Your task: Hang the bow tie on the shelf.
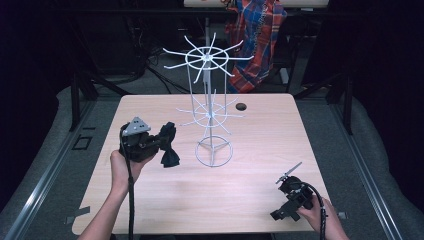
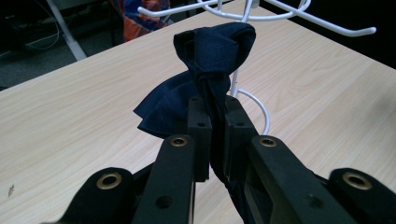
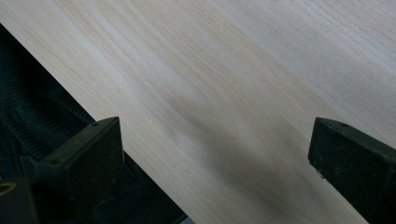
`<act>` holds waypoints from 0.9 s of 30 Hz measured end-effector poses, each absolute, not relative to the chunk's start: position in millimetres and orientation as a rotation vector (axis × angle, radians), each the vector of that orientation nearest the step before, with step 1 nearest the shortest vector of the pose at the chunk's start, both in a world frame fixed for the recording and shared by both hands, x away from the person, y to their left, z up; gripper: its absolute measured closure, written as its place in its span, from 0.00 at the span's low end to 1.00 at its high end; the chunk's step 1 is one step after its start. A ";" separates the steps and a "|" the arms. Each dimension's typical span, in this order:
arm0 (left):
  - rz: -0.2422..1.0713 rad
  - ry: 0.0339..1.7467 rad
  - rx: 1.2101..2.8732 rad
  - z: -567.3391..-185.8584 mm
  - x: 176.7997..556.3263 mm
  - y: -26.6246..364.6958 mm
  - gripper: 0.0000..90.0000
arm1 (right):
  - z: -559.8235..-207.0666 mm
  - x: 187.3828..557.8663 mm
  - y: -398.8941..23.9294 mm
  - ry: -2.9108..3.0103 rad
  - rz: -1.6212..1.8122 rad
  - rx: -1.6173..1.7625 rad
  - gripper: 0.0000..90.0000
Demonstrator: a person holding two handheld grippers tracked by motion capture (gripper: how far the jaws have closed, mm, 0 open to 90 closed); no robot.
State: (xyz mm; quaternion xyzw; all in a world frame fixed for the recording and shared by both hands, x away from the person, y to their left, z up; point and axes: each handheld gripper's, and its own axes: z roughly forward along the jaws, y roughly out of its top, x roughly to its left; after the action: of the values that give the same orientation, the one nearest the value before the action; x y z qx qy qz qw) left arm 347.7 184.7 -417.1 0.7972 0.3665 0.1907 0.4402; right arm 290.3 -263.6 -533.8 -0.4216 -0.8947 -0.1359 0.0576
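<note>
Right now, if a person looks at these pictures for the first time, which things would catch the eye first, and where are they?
First the tall white wire rack, standing upright at the middle of the wooden table, its hooked arms bare. Next the dark blue cloth, pinched between the jaws of the left gripper just left of the rack's base. The right gripper lies low near the table's front right edge, jaws wide apart and holding nothing.
</note>
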 end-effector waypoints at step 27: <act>0.493 0.844 2.019 -413.7 353.1 156.6 0.94 | -536.6 287.2 -261.9 -2.664 -0.480 -1.347 0.03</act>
State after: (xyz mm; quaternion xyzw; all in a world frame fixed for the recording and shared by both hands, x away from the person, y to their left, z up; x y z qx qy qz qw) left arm 353.1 156.6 -413.7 0.8108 0.3388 0.1981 0.4342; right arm 287.2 -261.9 -536.6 -0.4446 -0.8796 -0.1584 0.0590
